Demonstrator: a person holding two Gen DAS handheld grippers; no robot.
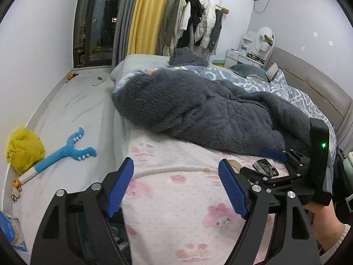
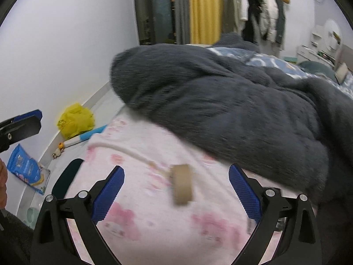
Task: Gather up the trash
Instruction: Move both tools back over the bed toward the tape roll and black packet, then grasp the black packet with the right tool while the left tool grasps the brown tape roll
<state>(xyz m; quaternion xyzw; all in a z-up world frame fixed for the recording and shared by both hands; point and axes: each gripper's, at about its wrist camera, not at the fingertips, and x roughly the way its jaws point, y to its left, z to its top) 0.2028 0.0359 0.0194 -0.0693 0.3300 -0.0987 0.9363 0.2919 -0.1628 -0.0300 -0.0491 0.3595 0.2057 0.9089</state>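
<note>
An empty brown cardboard tape roll (image 2: 182, 184) stands on edge on the pink printed bed sheet (image 2: 154, 220), between the open blue fingers of my right gripper (image 2: 176, 193) and touching neither. My left gripper (image 1: 176, 188) is open and empty over the same sheet (image 1: 176, 209). In the left wrist view the right gripper (image 1: 251, 162) shows at the right with a sliver of the roll (image 1: 235, 164) by its finger. A dark wrapper (image 1: 265, 165) lies on the sheet there. A yellow plastic bag (image 1: 24, 149) sits on the floor by the wall; it also shows in the right wrist view (image 2: 76, 120).
A dark grey fleece blanket (image 1: 209, 110) is heaped across the bed just beyond both grippers. On the floor lie a blue toy grabber (image 1: 66, 151), small toys (image 1: 16, 187) and a blue packet (image 2: 27, 169). A clothes rack (image 1: 198, 19) stands at the back.
</note>
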